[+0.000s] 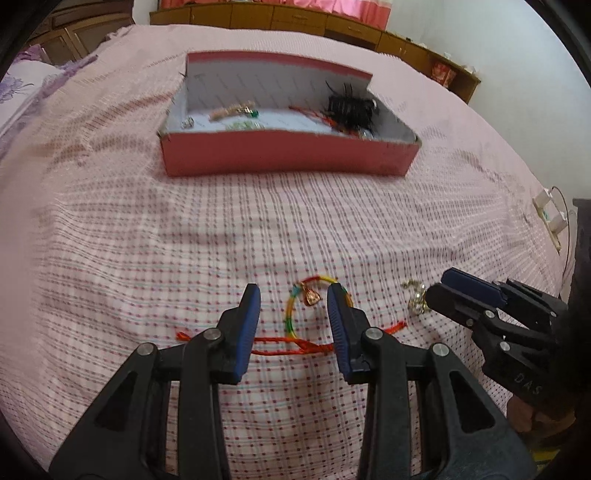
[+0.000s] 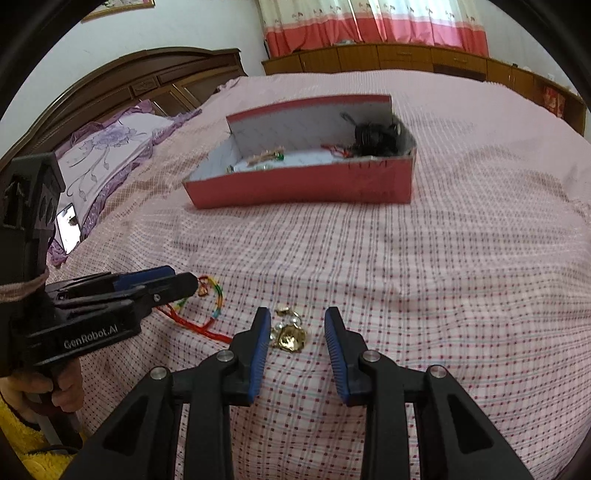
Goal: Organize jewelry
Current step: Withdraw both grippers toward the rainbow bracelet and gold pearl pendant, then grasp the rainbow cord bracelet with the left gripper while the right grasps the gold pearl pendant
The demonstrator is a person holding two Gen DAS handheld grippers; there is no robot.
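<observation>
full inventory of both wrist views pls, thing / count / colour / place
box: 1, red outside, white inside, open, far side of the bed
black hair accessory: 1, black, inside box, right end
small trinkets: several, mixed colours, too blurred to count, inside box, left half
cord bracelet: 1, red cord with rainbow section and gold charm, on bedspread between left gripper's fingers
gold brooch: 1 cluster, gold with pearl-like beads, on bedspread between right gripper's fingers
bedspread: 1, pink check
pillow: 1, purple floral, by headboard
phone: 1, screen lit, left bed edge
curtains: cream and red, back wall
left hand-held gripper: open, over bracelet
right hand-held gripper: open, over brooch
</observation>
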